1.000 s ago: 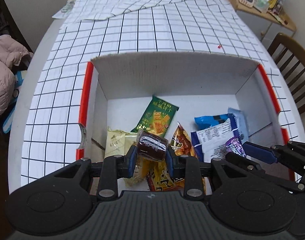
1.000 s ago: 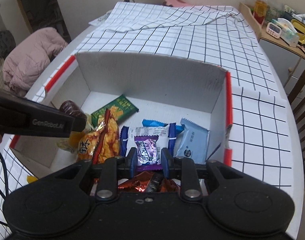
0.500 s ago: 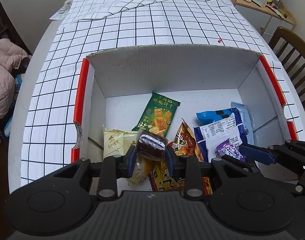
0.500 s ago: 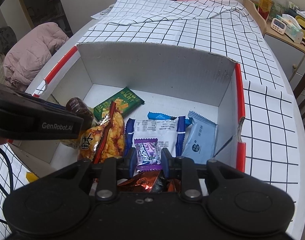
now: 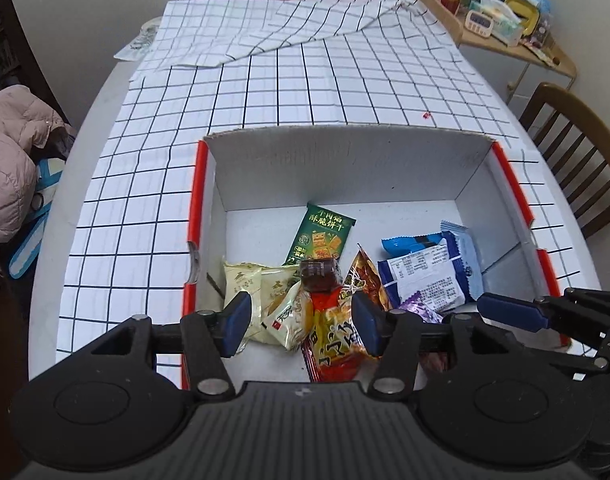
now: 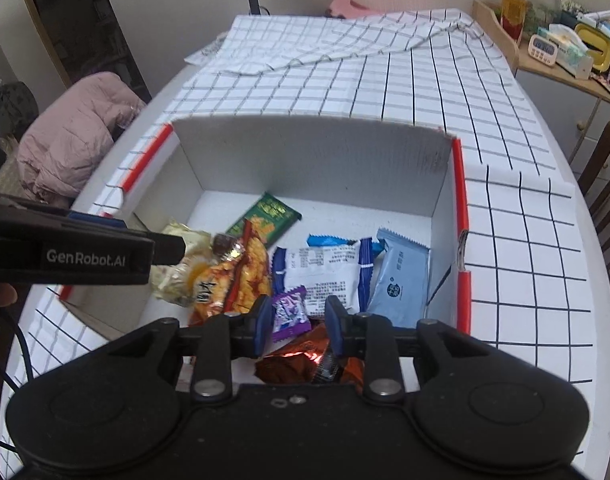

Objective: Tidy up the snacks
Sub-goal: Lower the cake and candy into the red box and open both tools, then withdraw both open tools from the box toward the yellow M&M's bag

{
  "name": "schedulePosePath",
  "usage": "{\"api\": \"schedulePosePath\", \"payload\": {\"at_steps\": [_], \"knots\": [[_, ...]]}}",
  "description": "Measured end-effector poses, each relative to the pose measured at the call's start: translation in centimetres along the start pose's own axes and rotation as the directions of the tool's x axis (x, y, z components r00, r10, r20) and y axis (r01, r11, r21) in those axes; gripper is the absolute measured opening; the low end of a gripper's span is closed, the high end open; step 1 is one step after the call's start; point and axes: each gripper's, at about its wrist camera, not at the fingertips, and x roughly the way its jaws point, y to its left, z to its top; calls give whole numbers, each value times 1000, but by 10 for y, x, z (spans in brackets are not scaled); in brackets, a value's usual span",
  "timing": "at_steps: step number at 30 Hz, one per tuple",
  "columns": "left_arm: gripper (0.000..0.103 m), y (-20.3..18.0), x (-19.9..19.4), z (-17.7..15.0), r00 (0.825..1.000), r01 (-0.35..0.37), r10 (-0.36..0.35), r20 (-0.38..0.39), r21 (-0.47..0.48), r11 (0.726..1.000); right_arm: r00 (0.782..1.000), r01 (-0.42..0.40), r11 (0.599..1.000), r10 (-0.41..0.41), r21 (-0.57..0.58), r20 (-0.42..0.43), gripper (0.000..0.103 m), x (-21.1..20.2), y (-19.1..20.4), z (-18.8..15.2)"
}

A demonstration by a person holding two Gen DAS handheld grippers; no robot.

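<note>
A white cardboard box (image 5: 345,168) with red edges holds several snack packets. My left gripper (image 5: 301,322) hangs over its near left part, jaws opening, nothing between them. A brown wrapped candy (image 5: 319,274) lies free on the red-orange packet (image 5: 337,336) just beyond the fingertips. My right gripper (image 6: 299,320) hovers over the box (image 6: 313,152) at its near side, jaws opening. A small purple candy (image 6: 289,312) is between them, against the left pad, with a gap to the right pad. Below it lies a copper foil packet (image 6: 301,360).
In the box also lie a green cracker packet (image 5: 323,236), beige packets (image 5: 245,284), a blue-white packet (image 5: 425,276) and a pale blue one (image 6: 403,276). The checked tablecloth (image 5: 305,80) stretches beyond. A wooden chair (image 5: 577,152) stands right, a pink jacket (image 5: 9,168) left.
My left jaws have spread and the brown candy has dropped out onto the pile. The left gripper has lifted away from the box. The right jaws have parted a little around the purple candy.
</note>
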Motion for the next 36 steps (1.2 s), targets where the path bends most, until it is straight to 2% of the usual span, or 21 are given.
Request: {"api": "schedulePosePath", "payload": {"at_steps": [7, 10, 23, 26, 29, 34, 36], "knots": [[55, 4, -36, -12, 998, 32, -32, 59, 1, 999, 998, -3, 1000, 4, -12, 66, 30, -32, 12, -4], [58, 4, -52, -19, 995, 47, -47, 85, 9, 999, 996, -13, 1000, 15, -25, 90, 30, -46, 19, -8], [66, 18, -118, -58, 975, 90, -96, 203, 39, 995, 981, -56, 997, 65, -54, 184, 36, -102, 53, -29], [67, 25, -130, -69, 969, 95, -103, 223, 44, 994, 976, -68, 996, 77, -49, 206, 42, -113, 57, -35], [73, 35, -139, -80, 964, 107, -111, 240, 32, 994, 971, -77, 996, 87, -51, 223, 55, -122, 61, -43], [74, 52, -146, -99, 961, 107, -106, 256, 8, 994, 966, -88, 994, 102, -67, 239, 81, -130, 70, -60], [78, 60, -147, -108, 959, 113, -108, 261, -5, 994, 964, -90, 993, 106, -74, 246, 84, -131, 74, -66]]}}
